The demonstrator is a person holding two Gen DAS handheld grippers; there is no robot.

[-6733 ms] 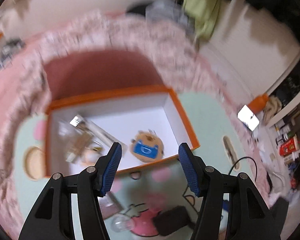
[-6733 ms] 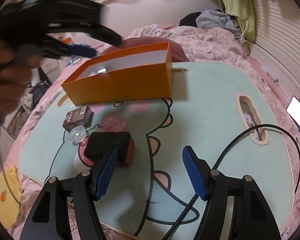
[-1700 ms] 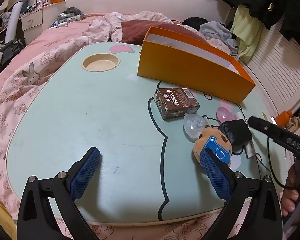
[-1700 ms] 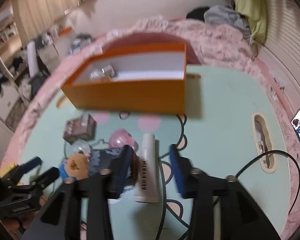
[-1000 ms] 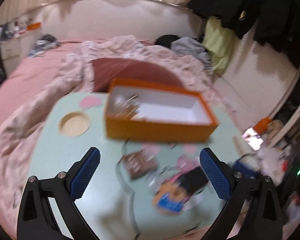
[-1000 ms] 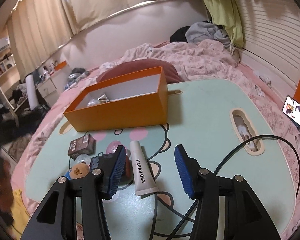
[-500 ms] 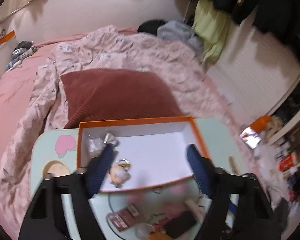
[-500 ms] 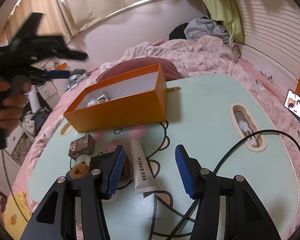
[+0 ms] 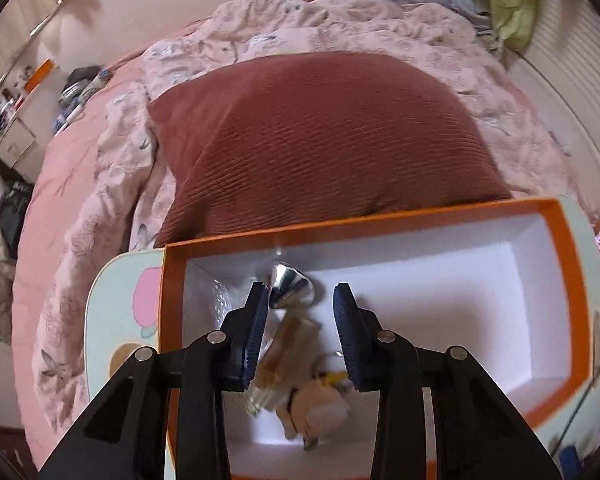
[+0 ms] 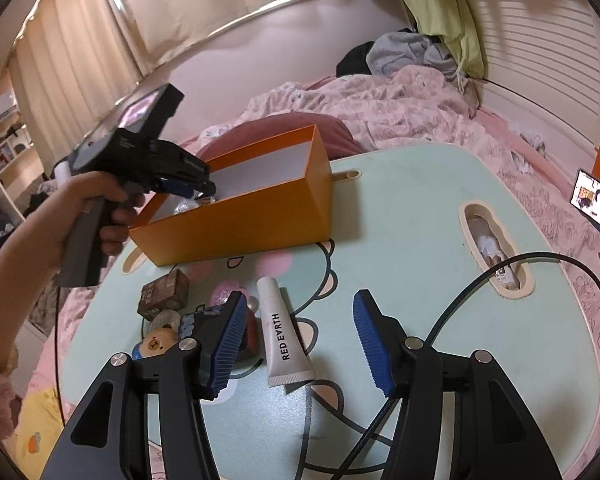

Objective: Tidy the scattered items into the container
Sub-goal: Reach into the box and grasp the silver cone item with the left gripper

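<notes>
Orange box (image 9: 572, 304), left tongs (image 9: 300, 332) closing above

Matt orange cardboard box (image 9: 572, 308), white inside; ribbed corduroy-like pillow (image 9: 324, 136) at 12 o'clock; glossy plastic tube (image 10: 284, 340); smooth mint tabletop (image 10: 412, 240).

"RED EARTH" printed lengthwise on white tube (image 10: 284, 338), brown carton (image 10: 164, 294) print unreadable

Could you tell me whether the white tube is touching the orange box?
Apart. The right wrist view shows the white tube lying on the table with bare tabletop between its upper end and the orange box.
</notes>
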